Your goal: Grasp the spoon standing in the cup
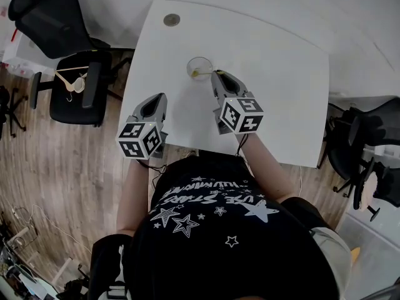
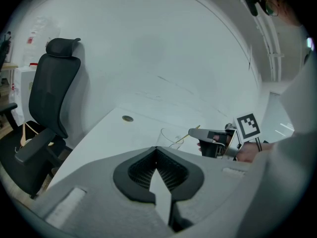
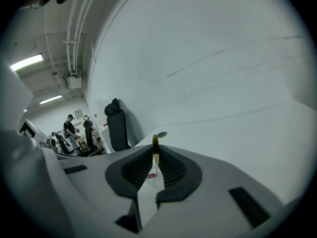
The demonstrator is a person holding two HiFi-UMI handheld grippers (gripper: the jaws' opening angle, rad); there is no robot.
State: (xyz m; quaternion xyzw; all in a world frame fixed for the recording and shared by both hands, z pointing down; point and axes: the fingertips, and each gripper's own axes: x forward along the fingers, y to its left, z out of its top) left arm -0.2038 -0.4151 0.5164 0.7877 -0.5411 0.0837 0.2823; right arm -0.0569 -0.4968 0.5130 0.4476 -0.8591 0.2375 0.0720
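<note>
A clear glass cup [image 1: 200, 63] stands near the middle of the white table [image 1: 281, 74], with a thin gold spoon [image 1: 200, 74] leaning in it. My right gripper [image 1: 214, 74] reaches the cup's rim from the near right. In the right gripper view its jaws are pinched on the spoon [image 3: 155, 144], whose handle stands upright between the tips, so the right gripper [image 3: 155, 156] is shut on it. My left gripper [image 1: 159, 97] hovers by the table's near left edge, well short of the cup [image 2: 170, 138]. The left gripper [image 2: 156, 148] has its tips together and holds nothing.
A round cable grommet [image 1: 171, 20] sits at the table's far left corner. A black office chair [image 1: 69, 61] with a hanger on it stands left of the table, another chair [image 1: 365, 136] to the right. A person [image 3: 71, 126] stands far off in the room.
</note>
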